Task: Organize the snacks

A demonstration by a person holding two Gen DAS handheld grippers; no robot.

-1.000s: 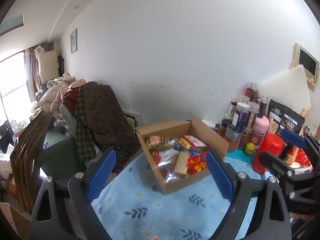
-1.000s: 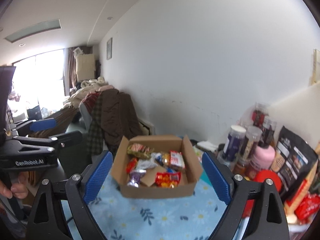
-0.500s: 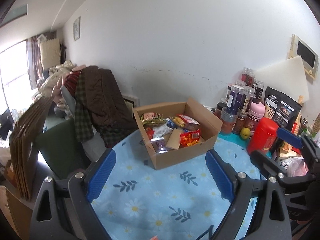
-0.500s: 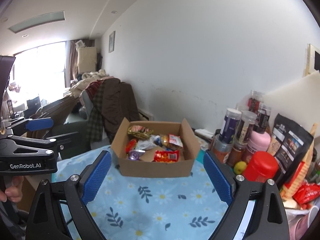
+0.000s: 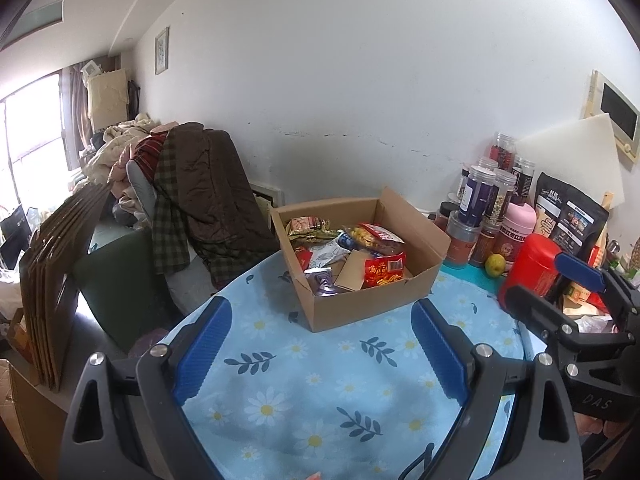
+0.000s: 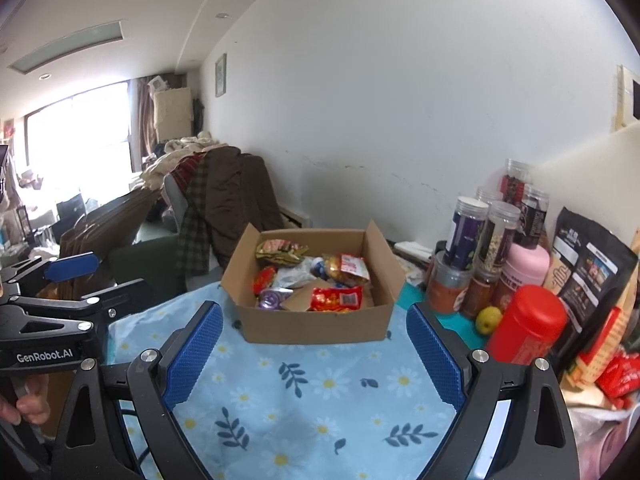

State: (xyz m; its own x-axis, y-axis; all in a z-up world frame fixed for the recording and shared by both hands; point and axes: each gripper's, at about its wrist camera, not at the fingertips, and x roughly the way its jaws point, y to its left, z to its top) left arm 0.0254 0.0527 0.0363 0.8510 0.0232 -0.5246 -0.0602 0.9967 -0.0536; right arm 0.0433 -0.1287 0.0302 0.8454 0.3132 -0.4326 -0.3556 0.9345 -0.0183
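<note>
An open cardboard box (image 5: 384, 304) (image 6: 320, 326) full of snack packets stands on a blue flowered tablecloth. A red packet (image 5: 384, 274) (image 6: 336, 299) lies at its near side, a green one (image 6: 280, 251) at the back. My left gripper (image 5: 322, 344) is open and empty, held above the cloth in front of the box. My right gripper (image 6: 314, 348) is open and empty, also short of the box. Each gripper shows at the edge of the other's view.
Jars (image 6: 466, 236), a pink bottle (image 6: 528, 264), a red canister (image 6: 528, 328), a lime (image 6: 489, 319) and dark bags (image 6: 588, 272) crowd the table's right side by the wall. A chair with clothes (image 5: 192, 208) and stacked cardboard (image 5: 52, 272) stand left of the table.
Both grippers have pulled back and tilted down, so more of the tablecloth shows in front of the box. Both stay open and empty.
</note>
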